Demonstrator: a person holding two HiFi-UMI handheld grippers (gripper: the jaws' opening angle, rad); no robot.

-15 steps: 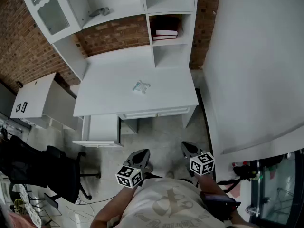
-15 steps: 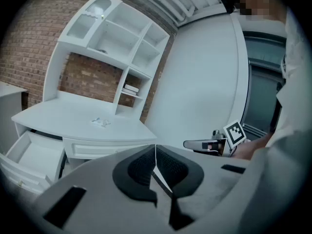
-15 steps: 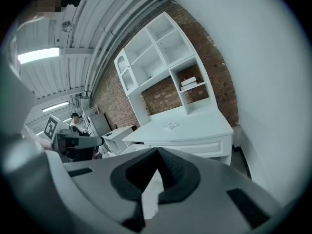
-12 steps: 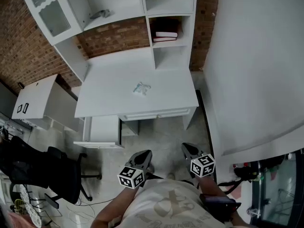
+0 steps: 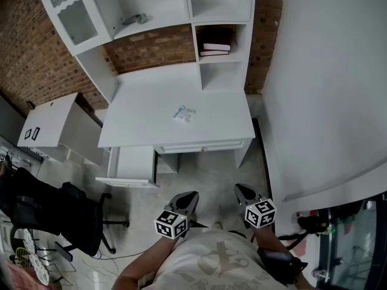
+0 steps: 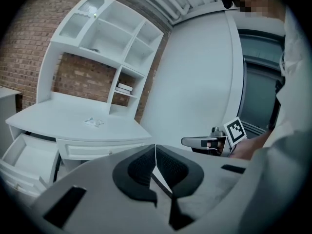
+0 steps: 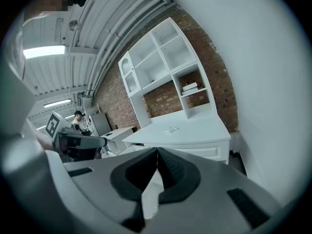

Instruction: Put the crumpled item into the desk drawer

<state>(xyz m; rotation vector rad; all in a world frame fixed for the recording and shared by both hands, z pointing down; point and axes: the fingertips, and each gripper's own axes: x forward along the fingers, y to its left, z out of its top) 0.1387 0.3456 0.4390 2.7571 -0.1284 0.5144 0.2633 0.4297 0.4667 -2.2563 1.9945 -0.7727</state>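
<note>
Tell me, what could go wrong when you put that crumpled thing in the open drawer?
1. The left gripper and right gripper are both shut; unless one opens, it may just push the small pale crumpled item along the white desk.
2. The open white drawer sticks out low at the desk's left end, so the item could drop on the floor on the way.

The person wore a pale printed T-shirt; the left hand-held gripper and right hand-held gripper were grey, black-padded, with black-and-white marker cubes.
</note>
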